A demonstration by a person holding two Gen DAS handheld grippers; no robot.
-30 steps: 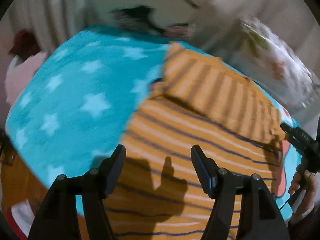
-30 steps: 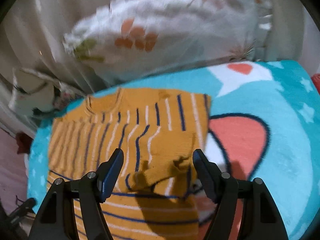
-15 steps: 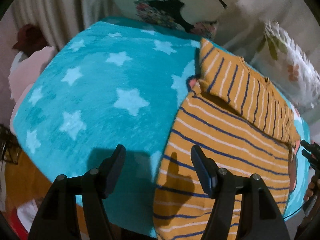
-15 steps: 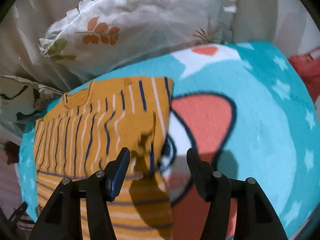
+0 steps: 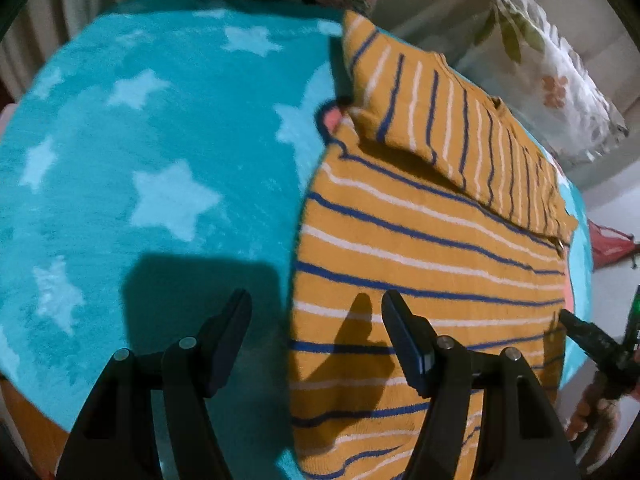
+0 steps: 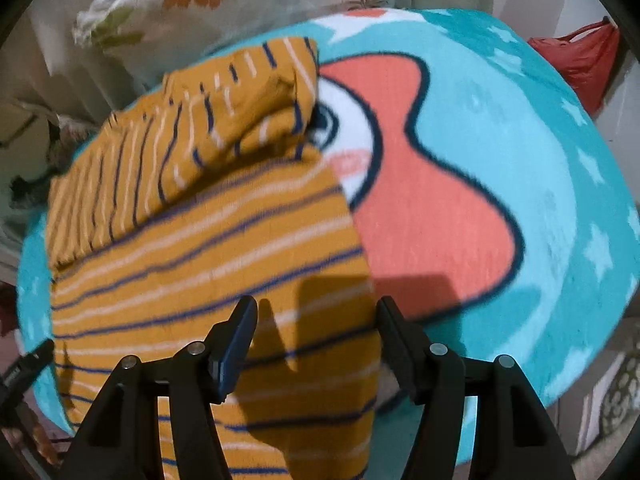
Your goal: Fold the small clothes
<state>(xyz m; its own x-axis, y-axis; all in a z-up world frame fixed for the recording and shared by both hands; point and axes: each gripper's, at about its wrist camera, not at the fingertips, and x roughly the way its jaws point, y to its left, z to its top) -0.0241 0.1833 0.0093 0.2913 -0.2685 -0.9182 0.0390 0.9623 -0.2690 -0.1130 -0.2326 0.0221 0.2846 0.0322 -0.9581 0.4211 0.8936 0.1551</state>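
Mustard sweater (image 5: 420, 264): I see it lying flat on the teal star blanket (image 5: 152, 152), blue and white stripes, with its upper part folded over at the far end.
Left tongs (image 5: 316, 316): I hold them above the sweater's left edge; that edge runs between the two fingers, one over blanket, one over knit. They stand apart, clamped on nothing, touching nothing I can see.
Right tongs (image 6: 318, 316): I hold them above the sweater's right edge (image 6: 360, 264), left finger over knit, right finger by the blanket's coral patch (image 6: 424, 208). They are apart and widening, gripping nothing.
Far side: a floral pillow (image 6: 224, 4) lies beyond the sweater, a red bag (image 6: 580, 60) off to the right.
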